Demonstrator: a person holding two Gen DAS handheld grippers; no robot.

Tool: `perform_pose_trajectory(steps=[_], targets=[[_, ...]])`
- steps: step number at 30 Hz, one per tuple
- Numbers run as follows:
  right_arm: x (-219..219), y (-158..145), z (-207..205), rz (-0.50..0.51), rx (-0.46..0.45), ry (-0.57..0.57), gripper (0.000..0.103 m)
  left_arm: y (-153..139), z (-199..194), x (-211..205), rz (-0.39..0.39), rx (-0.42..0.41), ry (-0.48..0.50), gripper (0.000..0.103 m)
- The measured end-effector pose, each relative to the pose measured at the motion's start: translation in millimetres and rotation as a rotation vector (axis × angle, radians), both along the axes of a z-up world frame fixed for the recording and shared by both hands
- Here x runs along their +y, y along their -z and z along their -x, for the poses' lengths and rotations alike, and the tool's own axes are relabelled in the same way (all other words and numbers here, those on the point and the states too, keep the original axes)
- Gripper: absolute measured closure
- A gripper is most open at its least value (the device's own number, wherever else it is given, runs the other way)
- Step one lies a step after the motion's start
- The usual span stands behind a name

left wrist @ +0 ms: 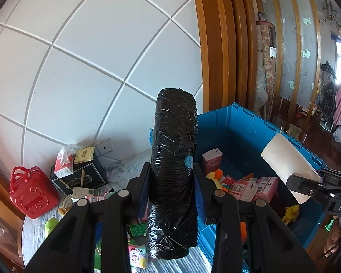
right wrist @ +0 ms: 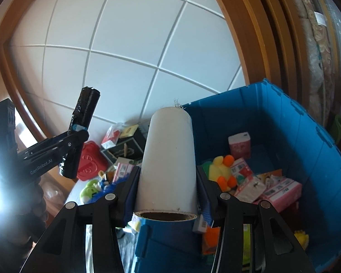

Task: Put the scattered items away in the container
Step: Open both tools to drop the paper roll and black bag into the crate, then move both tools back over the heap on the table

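My left gripper [left wrist: 172, 170] is shut on a black roll of plastic bags [left wrist: 174, 150], held upright above the table beside the blue crate [left wrist: 245, 127]. My right gripper [right wrist: 168, 173] is shut on a white roll [right wrist: 169, 159], held upright over the near rim of the blue crate [right wrist: 284, 122]. The white roll also shows in the left wrist view [left wrist: 288, 161], over the crate's right side. The black roll shows in the right wrist view [right wrist: 81, 127], left of the crate. The crate holds pink tissue packs [right wrist: 282, 191], a pink-white pack [right wrist: 239, 145] and a yellow-orange plush [right wrist: 222, 170].
On the table left of the crate lie a red case [left wrist: 31, 193], a black box [left wrist: 79, 177] with a red tissue pack [left wrist: 63, 161] on it, a green toy [left wrist: 51, 225] and small packets [left wrist: 137, 254]. A white tiled wall stands behind.
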State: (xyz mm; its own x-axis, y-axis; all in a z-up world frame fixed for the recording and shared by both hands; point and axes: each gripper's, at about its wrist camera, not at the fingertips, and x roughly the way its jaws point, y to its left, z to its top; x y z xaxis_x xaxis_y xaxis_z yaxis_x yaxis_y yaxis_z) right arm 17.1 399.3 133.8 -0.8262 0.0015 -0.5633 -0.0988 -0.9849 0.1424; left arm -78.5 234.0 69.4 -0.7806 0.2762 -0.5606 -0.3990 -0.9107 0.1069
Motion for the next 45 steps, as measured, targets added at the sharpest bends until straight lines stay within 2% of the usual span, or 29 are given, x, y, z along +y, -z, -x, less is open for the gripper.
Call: perform_pose_trajectory(steps=[11,20,29,37,39,40,41,42,43,45], targets=[[59,-6,-1,0.013,-0.004,0.110,0.057,10,41,65,0.035,-0.029,0.074,0.069],[98,-17,14,0.020,0.009,0.164,0.057,18,69,105,0.047,-0.050,0.106,0.069],[136,-14,38,0.016,0.000,0.219,0.057,31,98,140,0.078,-0.076,0.126,0.069],[157,-9,62,0.001,0.000,0.236,0.057,36,120,159,0.059,-0.095,0.141,0.069],[155,-11,67,-0.040,0.014,0.239,0.056,36,126,161,0.035,-0.116,0.149,0.069],[154,-11,70,-0.059,0.018,0.242,0.047,37,130,161,0.031,-0.125,0.140,0.062],[155,-10,73,-0.060,0.017,0.246,0.033,37,134,158,0.028,-0.125,0.115,0.034],[156,-8,74,-0.052,0.019,0.254,0.000,37,137,153,0.018,-0.120,0.082,0.014],[157,-7,74,-0.046,0.025,0.259,0.000,36,139,147,0.005,-0.112,0.050,0.000],[158,-4,75,-0.039,0.017,0.251,0.001,36,142,134,-0.008,-0.107,0.022,0.000]])
